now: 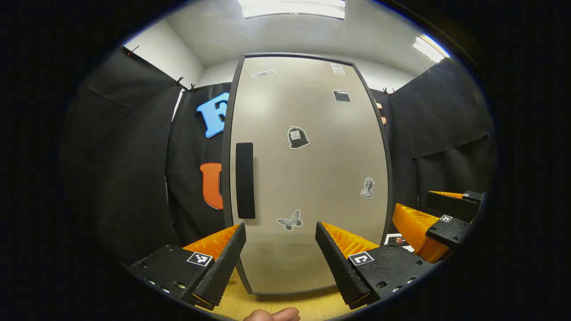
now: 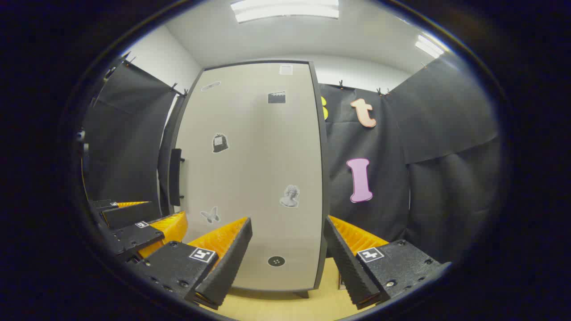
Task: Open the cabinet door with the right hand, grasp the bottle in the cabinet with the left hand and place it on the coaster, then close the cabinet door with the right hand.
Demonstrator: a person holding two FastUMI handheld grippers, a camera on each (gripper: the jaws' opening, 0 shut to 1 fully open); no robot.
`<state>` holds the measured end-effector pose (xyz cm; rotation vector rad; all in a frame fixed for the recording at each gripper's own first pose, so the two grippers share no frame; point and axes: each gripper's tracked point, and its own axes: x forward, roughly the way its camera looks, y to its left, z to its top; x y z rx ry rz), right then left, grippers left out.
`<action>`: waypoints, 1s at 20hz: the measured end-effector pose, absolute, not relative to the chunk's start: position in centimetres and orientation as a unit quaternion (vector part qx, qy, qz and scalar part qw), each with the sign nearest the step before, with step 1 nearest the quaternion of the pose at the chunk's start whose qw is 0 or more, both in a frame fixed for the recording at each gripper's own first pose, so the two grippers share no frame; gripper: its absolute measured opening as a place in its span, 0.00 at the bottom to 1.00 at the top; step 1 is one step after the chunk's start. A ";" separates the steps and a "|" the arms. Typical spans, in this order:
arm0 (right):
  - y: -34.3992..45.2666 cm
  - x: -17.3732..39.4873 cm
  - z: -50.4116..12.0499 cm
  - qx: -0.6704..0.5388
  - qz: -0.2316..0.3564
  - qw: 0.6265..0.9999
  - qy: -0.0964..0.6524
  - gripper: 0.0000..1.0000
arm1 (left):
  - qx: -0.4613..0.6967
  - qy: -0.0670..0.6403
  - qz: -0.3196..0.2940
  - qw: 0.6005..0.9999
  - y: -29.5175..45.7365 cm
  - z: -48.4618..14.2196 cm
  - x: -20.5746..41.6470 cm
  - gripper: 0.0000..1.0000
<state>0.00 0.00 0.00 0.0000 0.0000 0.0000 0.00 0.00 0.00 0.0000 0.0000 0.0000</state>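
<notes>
Cabinet door [image 1: 308, 178] closed ahead of left claw [image 1: 281, 249], claw open

A closed cabinet door [image 1: 308, 178] conceals the cabinet's interior in both the left and right gripper views. The door's stickers [image 1: 298, 137] are too small to make out. At the left gripper view's bottom edge, a fingertip [image 1: 272, 314] is cut off, and the worktop [image 2: 285, 307] shows as a narrow strip.

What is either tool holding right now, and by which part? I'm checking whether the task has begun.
Nothing. The left tool and right tool both stand open, facing the shut cabinet door.
</notes>
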 end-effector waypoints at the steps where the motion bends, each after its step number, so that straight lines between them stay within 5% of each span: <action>1: 0.0 0.0 -0.1 0.001 0.000 1.000 0.002 0.99 | 0.001 0.000 0.000 1.000 0.0 0.0 -0.1 0.95; 20: -0.4 -0.7 -0.2 -0.004 -0.003 1.000 0.004 1.00 | 0.003 -0.012 -0.010 1.000 -0.7 0.8 -0.9 0.95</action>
